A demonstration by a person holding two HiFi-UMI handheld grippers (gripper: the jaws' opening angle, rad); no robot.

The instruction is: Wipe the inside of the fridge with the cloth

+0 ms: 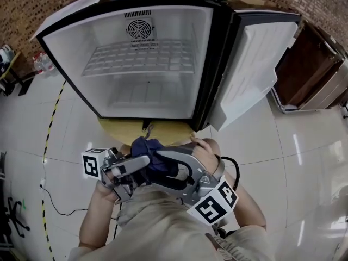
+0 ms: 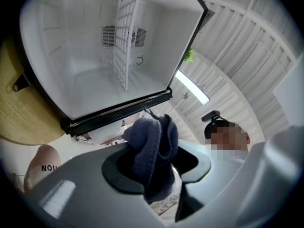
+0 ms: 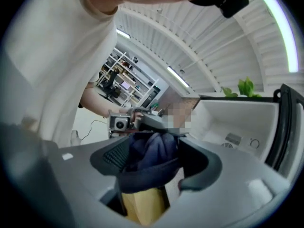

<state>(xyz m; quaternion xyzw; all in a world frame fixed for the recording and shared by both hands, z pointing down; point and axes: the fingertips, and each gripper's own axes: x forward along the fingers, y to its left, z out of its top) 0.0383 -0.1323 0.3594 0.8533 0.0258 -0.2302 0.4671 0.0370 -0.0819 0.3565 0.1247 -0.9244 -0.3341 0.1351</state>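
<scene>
The dark blue cloth [image 1: 152, 151] sits bunched between both grippers just in front of the open fridge [image 1: 179, 37], my left gripper [image 2: 159, 167] clamped on it, my right gripper [image 3: 154, 163] with jaws parted loosely around the same wad.

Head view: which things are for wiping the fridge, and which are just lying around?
For the job:
fridge, door open
dark blue cloth
left gripper, holding the cloth
right gripper, jaws open around the cloth

Just lying about:
black cable on the floor
wooden cabinet
striped floor tape
</scene>
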